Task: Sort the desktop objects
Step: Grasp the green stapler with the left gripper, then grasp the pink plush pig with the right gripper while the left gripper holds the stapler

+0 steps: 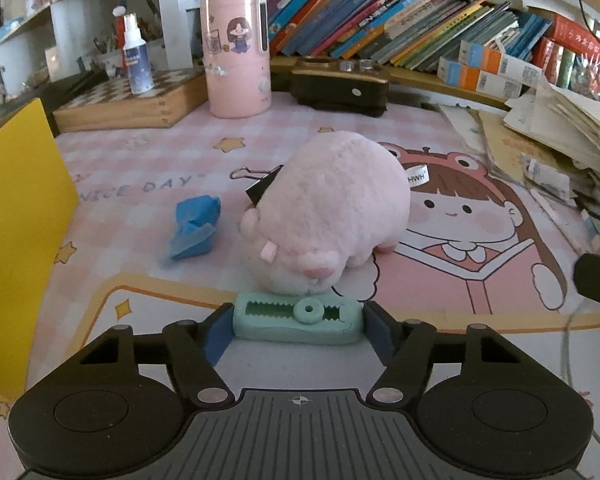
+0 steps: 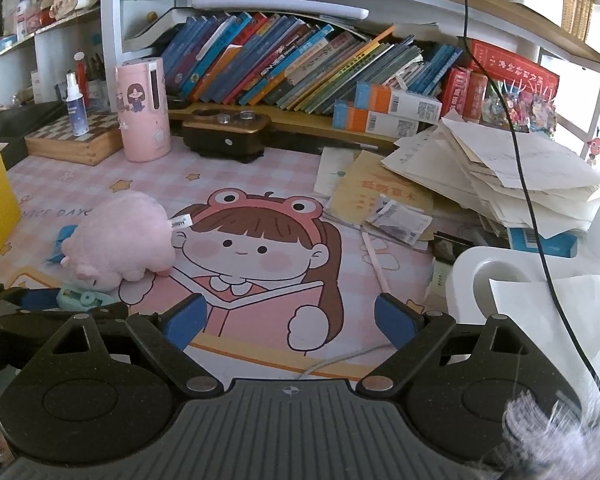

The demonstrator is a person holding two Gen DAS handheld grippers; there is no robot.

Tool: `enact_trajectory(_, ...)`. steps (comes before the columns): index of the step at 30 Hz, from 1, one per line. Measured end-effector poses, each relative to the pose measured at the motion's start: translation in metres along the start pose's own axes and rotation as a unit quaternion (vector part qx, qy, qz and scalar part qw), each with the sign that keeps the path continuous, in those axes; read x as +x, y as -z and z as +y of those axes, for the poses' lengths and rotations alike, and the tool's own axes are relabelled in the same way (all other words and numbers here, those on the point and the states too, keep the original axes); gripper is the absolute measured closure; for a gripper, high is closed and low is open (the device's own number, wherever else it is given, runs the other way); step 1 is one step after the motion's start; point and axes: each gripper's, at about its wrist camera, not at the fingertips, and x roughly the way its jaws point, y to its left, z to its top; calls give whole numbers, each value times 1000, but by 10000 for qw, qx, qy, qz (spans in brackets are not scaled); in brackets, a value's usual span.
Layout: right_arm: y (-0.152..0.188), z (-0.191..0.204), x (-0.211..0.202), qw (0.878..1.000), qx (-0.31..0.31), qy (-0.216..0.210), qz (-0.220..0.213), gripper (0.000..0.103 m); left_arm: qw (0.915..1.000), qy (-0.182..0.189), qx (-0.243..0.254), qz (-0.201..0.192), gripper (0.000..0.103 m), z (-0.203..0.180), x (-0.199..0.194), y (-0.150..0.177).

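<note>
A mint-green correction tape (image 1: 296, 318) lies crosswise on the pink desk mat (image 1: 148, 152), right in front of a pink plush toy (image 1: 332, 216). My left gripper (image 1: 298, 332) has a blue pad against each end of it, so it is shut on it. The same tape (image 2: 82, 299) and plush (image 2: 120, 240) show at the lower left of the right wrist view. My right gripper (image 2: 290, 320) hovers open over the cartoon girl printed on the mat, with nothing between its fingers. A crumpled blue scrap (image 1: 194, 226) and a black binder clip (image 1: 260, 184) lie left of and behind the plush.
A yellow box (image 1: 16, 240) stands at the left edge. At the back are a pink cylinder (image 1: 238, 56), a wooden chessboard box (image 1: 128, 104), a dark case (image 1: 340, 88) and leaning books. Loose papers (image 2: 500, 172) pile up on the right by a white holder (image 2: 500, 280).
</note>
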Motion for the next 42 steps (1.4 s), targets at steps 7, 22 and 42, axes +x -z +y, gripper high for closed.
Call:
enact_trajectory(7,-6,12,9,9996,53,-264,18,12,9998,2,99,-190,34,17,-26,6)
enact_trajectory(22,-43,65,55,9801,770,-1726,611,10,9975,-477,-78,-521,34,67,-80,25)
enact_trajectory(42,-51,78,122,9424,2292,-1886,1541,46,9927,-692,-185,-974,34,80,-104,28)
